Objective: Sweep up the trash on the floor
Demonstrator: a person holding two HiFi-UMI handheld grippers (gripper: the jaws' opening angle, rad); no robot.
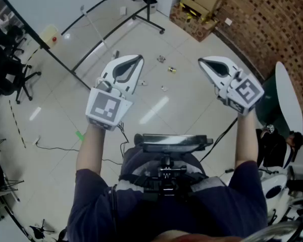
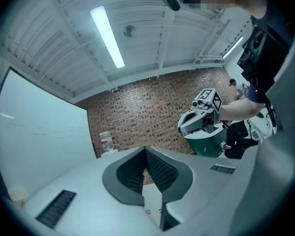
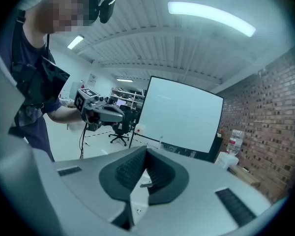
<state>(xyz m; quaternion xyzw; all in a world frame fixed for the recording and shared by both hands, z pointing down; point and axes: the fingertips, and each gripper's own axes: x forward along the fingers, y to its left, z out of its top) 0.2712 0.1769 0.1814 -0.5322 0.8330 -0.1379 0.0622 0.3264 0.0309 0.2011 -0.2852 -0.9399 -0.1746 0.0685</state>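
1. Nearest me, a black camera mount [image 1: 166, 146] sits strapped at my chest, with my two bare forearms reaching forward on either side of it.
2. My left gripper [image 1: 139, 58] is held level over the floor. Its jaws are pressed together with nothing between them.
3. My right gripper [image 1: 201, 61] is held beside it, well apart and tipped slightly downward. Its jaws are likewise closed and empty.
4. Below both tools lies the pale tiled floor [image 1: 55, 115]. A thin black cable [image 1: 58, 148] trails across it at my left, near a short strip of green tape [image 1: 79, 135].
5. The trash [image 1: 171, 70] lies on the floor ahead of me, in the gap between the two gripper tips. It is a handful of small scattered scraps, too small to identify. Neither gripper touches it.
6. A dark green bin [image 1: 265, 112] stands at my right, just behind the right gripper.
7. At my left, a black office chair [image 1: 17, 77] stands on the floor.
8. Further off, a large whiteboard [image 1: 65, 4] runs across the upper left, and the black wheeled foot of its stand [image 1: 150, 18] lies beyond the trash.
9. Farthest away, cardboard boxes [image 1: 202, 3] are stacked against a red brick wall [image 1: 272, 19] that runs down the right side.
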